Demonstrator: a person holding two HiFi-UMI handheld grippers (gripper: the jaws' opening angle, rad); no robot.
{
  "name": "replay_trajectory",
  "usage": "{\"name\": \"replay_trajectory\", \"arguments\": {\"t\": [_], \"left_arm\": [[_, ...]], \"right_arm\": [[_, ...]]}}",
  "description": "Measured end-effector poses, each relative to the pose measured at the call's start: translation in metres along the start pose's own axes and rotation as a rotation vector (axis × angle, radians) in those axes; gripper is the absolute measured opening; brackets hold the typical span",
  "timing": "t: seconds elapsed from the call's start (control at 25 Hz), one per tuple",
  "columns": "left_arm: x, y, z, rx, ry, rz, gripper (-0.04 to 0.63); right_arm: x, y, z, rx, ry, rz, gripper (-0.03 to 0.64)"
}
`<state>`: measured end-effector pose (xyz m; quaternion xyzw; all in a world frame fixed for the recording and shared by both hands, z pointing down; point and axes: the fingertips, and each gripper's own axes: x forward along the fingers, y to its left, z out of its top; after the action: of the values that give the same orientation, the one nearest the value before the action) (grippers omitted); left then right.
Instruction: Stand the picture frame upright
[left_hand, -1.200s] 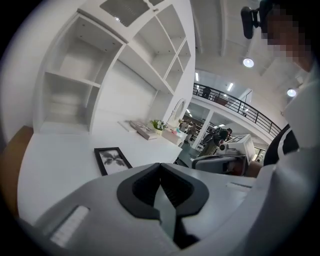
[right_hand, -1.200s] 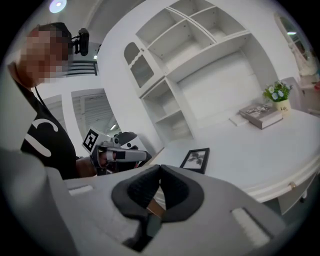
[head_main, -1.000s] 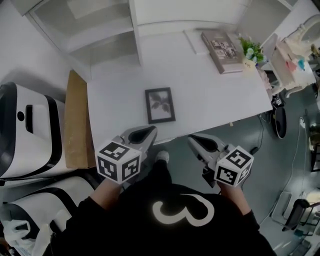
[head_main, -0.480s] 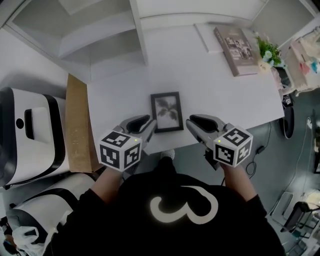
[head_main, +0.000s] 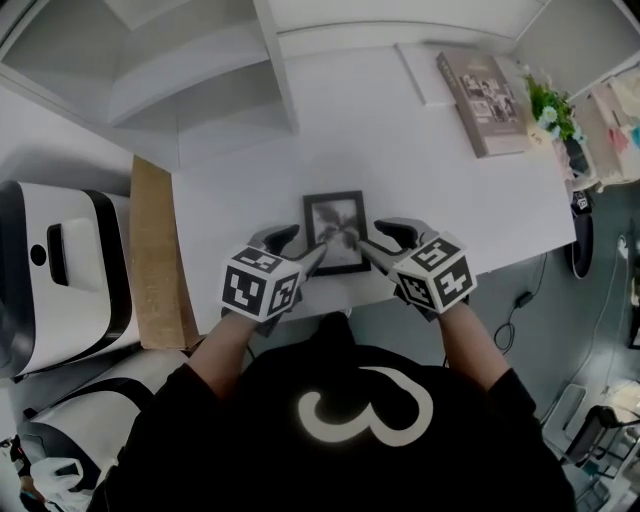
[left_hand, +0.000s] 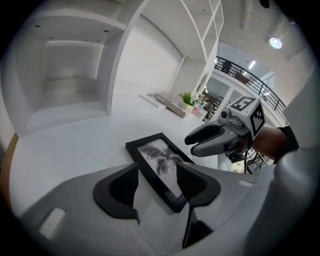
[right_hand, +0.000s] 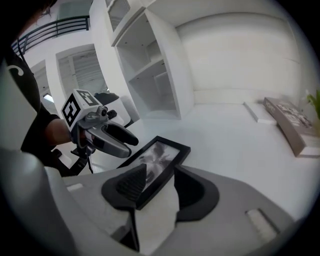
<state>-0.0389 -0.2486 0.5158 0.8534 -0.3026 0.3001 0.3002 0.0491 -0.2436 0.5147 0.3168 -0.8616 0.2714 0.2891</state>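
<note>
**Head view.** The picture frame (head_main: 336, 232) lies flat and face up near the front edge of the white table (head_main: 430, 170). My left gripper (head_main: 297, 250) comes in at its left side and my right gripper (head_main: 385, 240) at its right. I judge this to be the reach, before any grip: the frame is not yet raised. A book (head_main: 482, 88) and a small plant (head_main: 550, 100) sit well apart at the table's far right.

**Left gripper view.** My left gripper (left_hand: 157, 172) stands wide apart, its jaws having just been opening. The picture frame (left_hand: 156, 156) shows in the gap, its near corner and one long side lying between the two pads. Neither pad presses on it, so this gripper grasps nothing. Across the frame, the right gripper (left_hand: 196, 144) hangs just above the table, equally agape.

**Right gripper view.** My right gripper (right_hand: 160, 175) is also released and wide, its jaws having just been opening. The picture frame (right_hand: 161, 152) runs slantwise between the pads, with none of it clamped. The left gripper (right_hand: 131, 146) shows beyond, just beside the frame's other side.

As I judge it, the next move calls for closing each pair of jaws on a thin side rail. Then I tilt the frame up from the table without letting it slide toward the front edge. No view shows its back, so I cannot tell whether there is a stand to prop it.
</note>
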Motion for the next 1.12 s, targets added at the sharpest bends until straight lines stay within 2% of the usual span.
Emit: {"name": "replay_trajectory", "arguments": {"t": [0.32, 0.56, 0.8, 0.92, 1.12], "left_arm": [[0.018, 0.013, -0.005, 0.052, 0.068, 0.053, 0.224], [0.023, 0.018, -0.011, 0.064, 0.102, 0.084, 0.221], [0.023, 0.016, -0.012, 0.083, 0.119, 0.098, 0.215], [0.024, 0.013, -0.013, 0.095, 0.124, 0.096, 0.187], [0.024, 0.011, -0.013, 0.084, 0.112, 0.104, 0.182]], "right_arm": [[0.020, -0.009, -0.007, -0.040, 0.070, -0.011, 0.178], [0.027, -0.010, -0.011, -0.078, 0.100, -0.019, 0.178], [0.028, -0.007, -0.013, -0.114, 0.106, -0.013, 0.169], [0.028, -0.005, -0.013, -0.099, 0.094, -0.004, 0.169], [0.026, -0.004, -0.015, -0.076, 0.076, 0.003, 0.167]]}}
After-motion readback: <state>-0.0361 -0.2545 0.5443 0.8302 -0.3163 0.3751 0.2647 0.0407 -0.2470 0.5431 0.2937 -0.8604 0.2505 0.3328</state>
